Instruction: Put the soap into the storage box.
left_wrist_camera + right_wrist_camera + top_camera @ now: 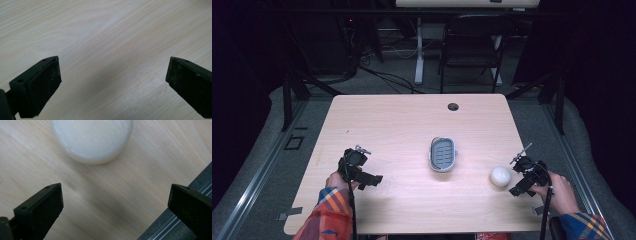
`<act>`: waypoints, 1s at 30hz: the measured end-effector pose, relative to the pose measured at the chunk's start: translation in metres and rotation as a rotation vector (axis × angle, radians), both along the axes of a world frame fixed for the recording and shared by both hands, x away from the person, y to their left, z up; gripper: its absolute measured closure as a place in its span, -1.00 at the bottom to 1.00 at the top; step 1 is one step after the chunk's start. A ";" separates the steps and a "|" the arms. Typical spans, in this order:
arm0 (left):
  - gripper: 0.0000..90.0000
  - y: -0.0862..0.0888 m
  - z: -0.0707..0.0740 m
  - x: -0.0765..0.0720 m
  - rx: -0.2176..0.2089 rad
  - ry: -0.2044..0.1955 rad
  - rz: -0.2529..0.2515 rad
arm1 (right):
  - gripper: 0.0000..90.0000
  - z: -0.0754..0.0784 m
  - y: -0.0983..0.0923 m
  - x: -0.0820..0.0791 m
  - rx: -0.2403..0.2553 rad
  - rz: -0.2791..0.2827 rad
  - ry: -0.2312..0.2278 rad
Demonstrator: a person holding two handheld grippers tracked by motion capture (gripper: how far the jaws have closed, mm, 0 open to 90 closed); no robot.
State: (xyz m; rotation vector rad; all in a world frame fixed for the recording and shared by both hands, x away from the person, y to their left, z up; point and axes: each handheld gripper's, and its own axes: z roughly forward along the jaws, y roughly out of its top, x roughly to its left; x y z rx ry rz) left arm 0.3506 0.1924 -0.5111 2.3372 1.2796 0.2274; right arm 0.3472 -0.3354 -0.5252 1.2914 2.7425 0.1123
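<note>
Lying just ahead of the right gripper (pixel 115 202), one white round soap (pixel 92 138) is seen; both jaws gape wide, empty, as do the left gripper's (pixel 113 82); one grey dish (pixel 443 154) is passed between them.

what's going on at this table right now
A person sits at a wooden table with a two-jaw gripper in each hand. Nothing is held yet. The right gripper is open, aimed at a white round soap-like object just ahead of its jaws near the table's right edge. The left gripper is open over bare wood. A small grey tray lies untouched at the middle of the table.
</note>
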 end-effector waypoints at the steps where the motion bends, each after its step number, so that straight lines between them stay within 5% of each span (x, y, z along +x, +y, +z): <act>1: -1.00 0.000 0.000 0.000 0.000 0.000 -0.001 | -1.00 -0.001 0.000 0.000 0.003 0.001 0.000; 9: -1.00 -0.001 0.000 0.000 -0.002 0.003 -0.003 | -1.00 -0.001 0.001 -0.001 0.003 0.004 -0.003; 10: -1.00 -0.001 0.000 0.000 -0.002 0.002 -0.004 | -1.00 -0.004 0.002 -0.003 0.034 -0.019 -0.024; 12: -1.00 0.000 0.000 0.000 -0.003 0.002 -0.003 | -1.00 0.000 0.002 0.000 -0.015 0.012 0.010; 23: -1.00 -0.001 0.000 0.000 -0.008 0.008 -0.007 | -1.00 0.000 0.006 0.001 0.007 0.002 -0.014; 30: -1.00 -0.001 0.000 0.000 -0.008 0.007 -0.008 | -1.00 0.007 0.010 0.006 -0.034 0.034 0.015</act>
